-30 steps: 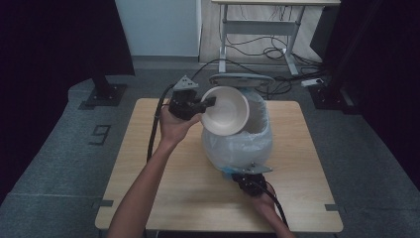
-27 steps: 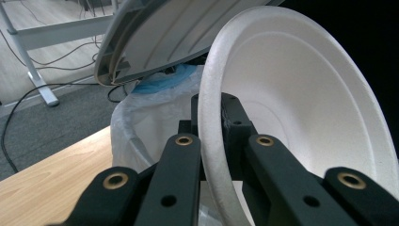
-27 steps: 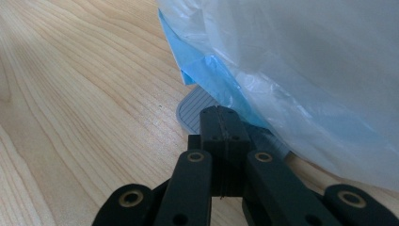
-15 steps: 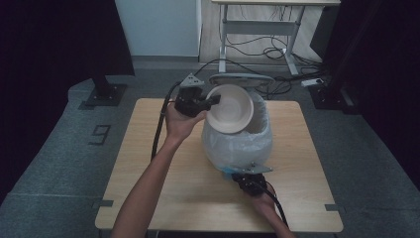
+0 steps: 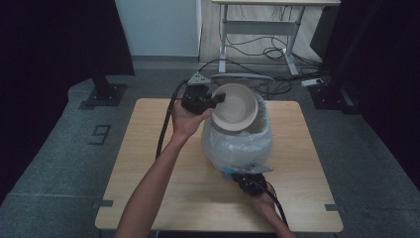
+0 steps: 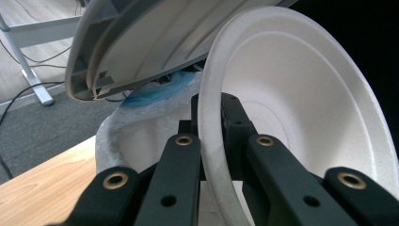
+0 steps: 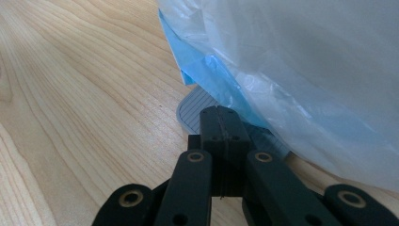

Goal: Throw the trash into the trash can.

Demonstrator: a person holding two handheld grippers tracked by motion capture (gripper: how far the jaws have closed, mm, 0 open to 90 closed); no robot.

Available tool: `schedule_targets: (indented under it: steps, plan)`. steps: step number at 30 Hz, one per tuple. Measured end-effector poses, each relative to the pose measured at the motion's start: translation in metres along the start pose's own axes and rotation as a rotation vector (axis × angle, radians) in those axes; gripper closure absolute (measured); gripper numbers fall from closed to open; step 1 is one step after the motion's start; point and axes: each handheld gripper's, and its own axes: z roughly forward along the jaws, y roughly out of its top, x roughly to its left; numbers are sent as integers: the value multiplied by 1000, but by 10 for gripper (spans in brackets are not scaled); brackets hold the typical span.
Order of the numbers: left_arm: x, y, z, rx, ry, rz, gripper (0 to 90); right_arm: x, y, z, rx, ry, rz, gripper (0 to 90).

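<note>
left claw [image 6: 212,123] pinches bowl [image 6: 301,113] rim over, perhaps, bin [image 5: 237,144].

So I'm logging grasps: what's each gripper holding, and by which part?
The left gripper pinches the bowl by its rim. The right gripper is shut, pressing on the bin's pedal, holding nothing.
</note>
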Motion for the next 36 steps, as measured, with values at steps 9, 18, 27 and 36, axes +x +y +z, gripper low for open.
schedule_targets:
  steps: [9,18,27,36]
  plan:
    - [1,2,10,5,8,-2,864,0,0,0,0,-1,-1,897]
    - [-1,4,25,21,9,3,863,0,0,0,0,-2,0,897]
    - [1,2,30,14,10,-3,856,0,0,0,0,0,1,897]
    - [3,-3,31,14,19,11,590,0,0,0,1,-2,1,897]
